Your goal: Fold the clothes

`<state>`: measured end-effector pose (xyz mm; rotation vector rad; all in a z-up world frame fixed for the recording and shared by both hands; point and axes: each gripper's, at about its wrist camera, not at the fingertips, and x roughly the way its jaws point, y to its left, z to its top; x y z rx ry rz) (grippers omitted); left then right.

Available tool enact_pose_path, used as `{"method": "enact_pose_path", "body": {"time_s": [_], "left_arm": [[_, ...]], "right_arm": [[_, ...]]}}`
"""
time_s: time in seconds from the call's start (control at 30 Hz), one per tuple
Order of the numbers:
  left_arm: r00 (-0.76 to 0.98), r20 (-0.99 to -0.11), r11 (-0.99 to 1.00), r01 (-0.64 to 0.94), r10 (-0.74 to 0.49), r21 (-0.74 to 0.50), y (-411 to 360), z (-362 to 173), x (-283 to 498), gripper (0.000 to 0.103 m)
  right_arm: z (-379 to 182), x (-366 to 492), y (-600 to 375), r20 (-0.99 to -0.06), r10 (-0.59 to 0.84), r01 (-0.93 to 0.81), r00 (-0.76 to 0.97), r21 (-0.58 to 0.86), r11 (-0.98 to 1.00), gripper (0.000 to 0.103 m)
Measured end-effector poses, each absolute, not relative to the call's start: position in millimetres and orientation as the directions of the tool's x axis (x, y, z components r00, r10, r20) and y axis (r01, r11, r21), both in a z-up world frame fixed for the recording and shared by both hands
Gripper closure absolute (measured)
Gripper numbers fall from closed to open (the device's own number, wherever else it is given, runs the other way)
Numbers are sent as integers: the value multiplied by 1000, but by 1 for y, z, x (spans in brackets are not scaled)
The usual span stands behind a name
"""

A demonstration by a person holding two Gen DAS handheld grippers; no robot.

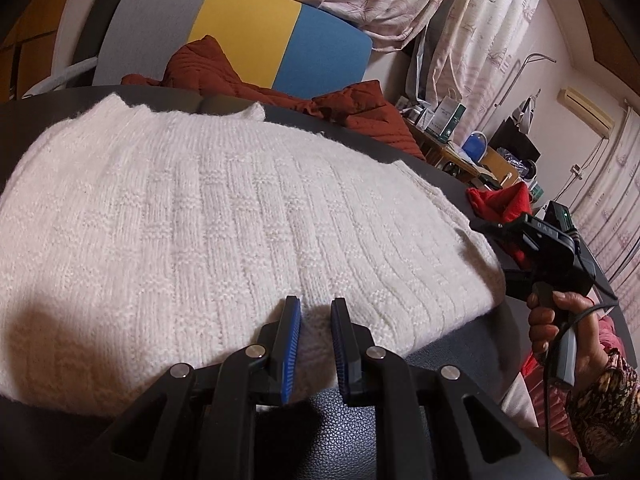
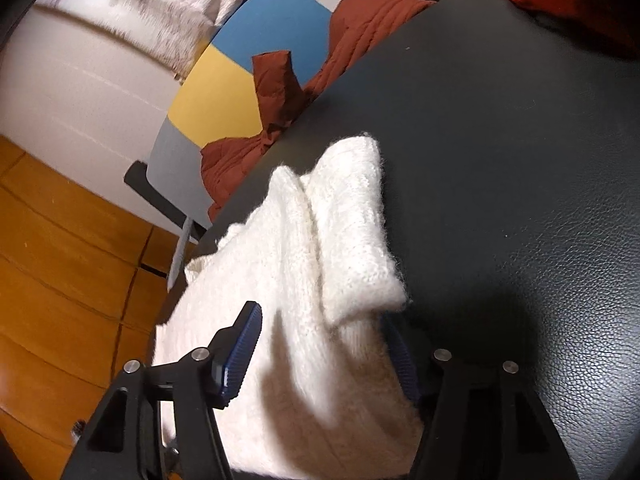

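A white knitted sweater [image 1: 224, 216] lies spread over the dark leather-look table [image 1: 404, 432]. My left gripper [image 1: 316, 340] is at the sweater's near hem, its blue pads [image 1: 291, 348] shut on a pinch of the knit. At the sweater's right edge a hand [image 1: 560, 328] holds the right gripper's body [image 1: 548, 248]. In the right wrist view, a folded, bunched part of the sweater [image 2: 320, 248] runs between the fingers of my right gripper [image 2: 324, 344]. Those fingers stand wide apart, and the fabric partly covers the right-hand pad [image 2: 402, 356].
A chair [image 1: 240, 32] with a grey, yellow and blue back stands behind the table with a rust-red quilted garment [image 1: 200, 60] on it. A red cloth [image 1: 504, 200] lies at the table's right edge. Beyond are curtains, a cluttered shelf [image 1: 444, 128] and wooden floor [image 2: 60, 260].
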<state>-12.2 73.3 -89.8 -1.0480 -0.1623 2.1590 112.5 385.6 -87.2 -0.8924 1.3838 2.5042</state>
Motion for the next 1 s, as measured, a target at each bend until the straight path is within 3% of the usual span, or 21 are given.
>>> {"method": "enact_pose_path", "body": {"time_s": [0.03, 0.07, 0.1, 0.17, 0.5, 0.77, 1.0], "left_arm": [[-412, -635, -734, -551, 653, -397, 74, -90, -12, 88], [-413, -635, -734, -551, 653, -396, 74, -90, -12, 88], [-413, -636, -735, -551, 652, -396, 74, -90, -11, 88], [-415, -636, -736, -551, 651, -394, 75, -90, -11, 88], [-450, -663, -785, -496, 598, -372, 54, -82, -10, 88], [-499, -698, -846, -429, 514, -316, 22, -80, -13, 87], [-508, -689, -841, -454, 517, -295, 26, -89, -11, 86]], "right_arm": [[-88, 110, 385, -559, -157, -393, -814, 729, -560, 41], [-88, 106, 383, -565, -168, -390, -808, 726, -567, 51], [-90, 101, 381, -575, -186, -387, -796, 722, -573, 68], [-98, 93, 374, -578, -223, -380, -785, 734, -564, 75], [-80, 112, 394, -482, -197, -344, -854, 807, -480, 80], [-50, 146, 428, -504, -47, -427, -862, 774, -468, 80], [-10, 129, 404, -471, -76, -368, -879, 771, -519, 80]]}}
